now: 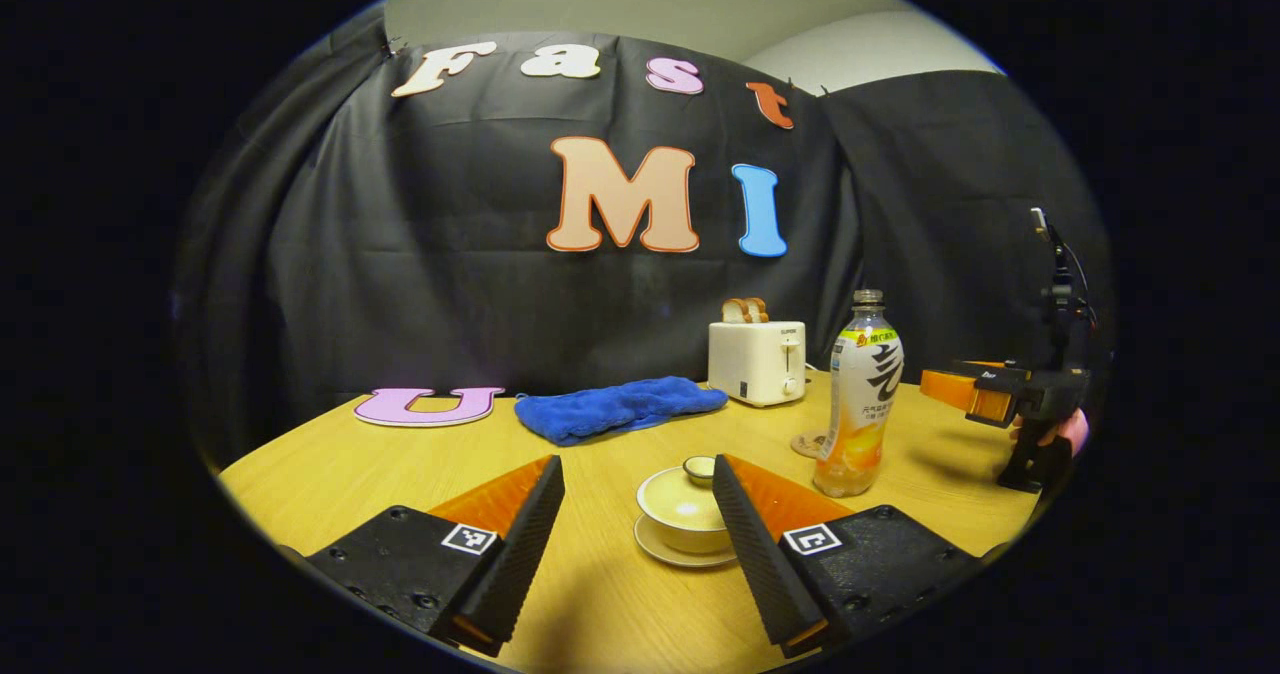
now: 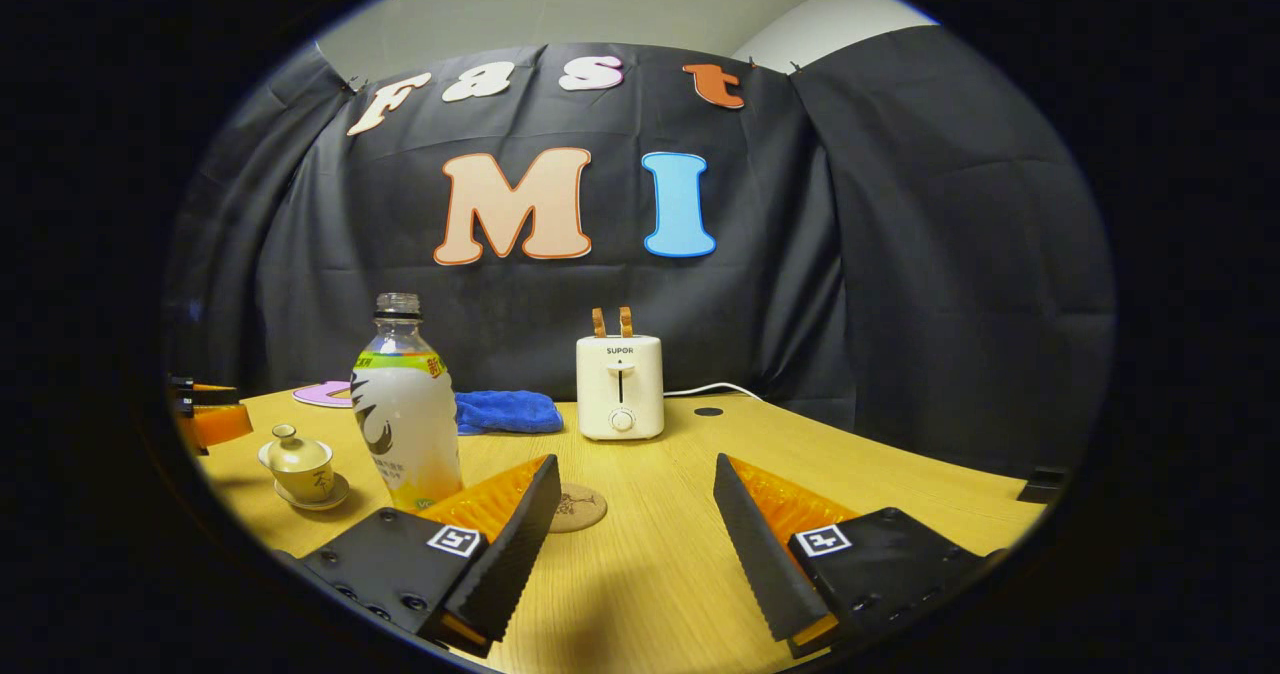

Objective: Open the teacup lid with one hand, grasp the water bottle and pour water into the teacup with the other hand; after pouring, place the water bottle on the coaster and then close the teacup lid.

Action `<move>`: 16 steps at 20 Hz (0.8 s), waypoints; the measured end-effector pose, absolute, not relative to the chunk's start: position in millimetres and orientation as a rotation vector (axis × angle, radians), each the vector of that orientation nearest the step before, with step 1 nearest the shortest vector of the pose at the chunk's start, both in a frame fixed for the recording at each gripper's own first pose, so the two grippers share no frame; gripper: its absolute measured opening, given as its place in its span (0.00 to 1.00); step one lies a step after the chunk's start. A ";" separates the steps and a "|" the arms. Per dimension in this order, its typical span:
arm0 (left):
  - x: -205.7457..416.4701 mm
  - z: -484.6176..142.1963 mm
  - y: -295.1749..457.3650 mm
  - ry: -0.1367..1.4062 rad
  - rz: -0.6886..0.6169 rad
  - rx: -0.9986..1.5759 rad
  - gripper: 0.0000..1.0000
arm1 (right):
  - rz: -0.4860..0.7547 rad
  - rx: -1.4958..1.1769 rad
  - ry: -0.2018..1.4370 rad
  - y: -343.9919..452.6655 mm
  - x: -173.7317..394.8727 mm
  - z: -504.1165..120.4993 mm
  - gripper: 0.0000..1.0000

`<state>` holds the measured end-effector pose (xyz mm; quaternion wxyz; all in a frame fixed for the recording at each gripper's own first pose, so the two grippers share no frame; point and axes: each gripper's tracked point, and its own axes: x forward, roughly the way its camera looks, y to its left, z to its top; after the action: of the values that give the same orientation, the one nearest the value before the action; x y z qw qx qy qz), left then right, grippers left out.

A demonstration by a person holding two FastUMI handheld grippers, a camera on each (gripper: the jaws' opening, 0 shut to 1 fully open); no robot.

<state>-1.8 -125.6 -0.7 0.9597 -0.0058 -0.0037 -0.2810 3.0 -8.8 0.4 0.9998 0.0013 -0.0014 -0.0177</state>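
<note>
A lidded cream teacup (image 1: 685,509) on its saucer stands just ahead of my left gripper (image 1: 640,534), close to the right finger; the jaws are wide apart and hold nothing. The teacup (image 2: 300,466) also appears at the left in the right gripper view. The uncapped water bottle (image 1: 860,399) stands upright to the teacup's right, with the round coaster (image 1: 808,444) behind it. My right gripper (image 2: 635,539) is open and empty, with the bottle (image 2: 405,409) ahead of its left finger and the coaster (image 2: 578,507) between the fingers farther off. The right gripper (image 1: 985,394) shows at far right, held by a hand.
A white toaster (image 1: 757,359) with bread slices stands at the back, its cord trailing right. A blue cloth (image 1: 620,406) lies left of it on the wooden table (image 1: 350,464). The table's right edge (image 2: 980,514) runs near the right gripper.
</note>
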 end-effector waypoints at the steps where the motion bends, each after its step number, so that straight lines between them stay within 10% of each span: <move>1: -1.5 0.1 -131.0 -0.008 -0.592 -0.012 0.88 | -0.035 0.003 -0.003 -8.9 3.1 0.5 0.96; 16: 13.2 -15.3 -170.4 0.105 -0.717 0.040 0.63 | -0.035 0.003 -0.004 -9.0 3.3 0.1 0.97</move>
<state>13.2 -170.4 -15.3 0.9349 0.0194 0.0513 -0.3506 3.3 -9.0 0.1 0.9998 0.0015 -0.0018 -0.0176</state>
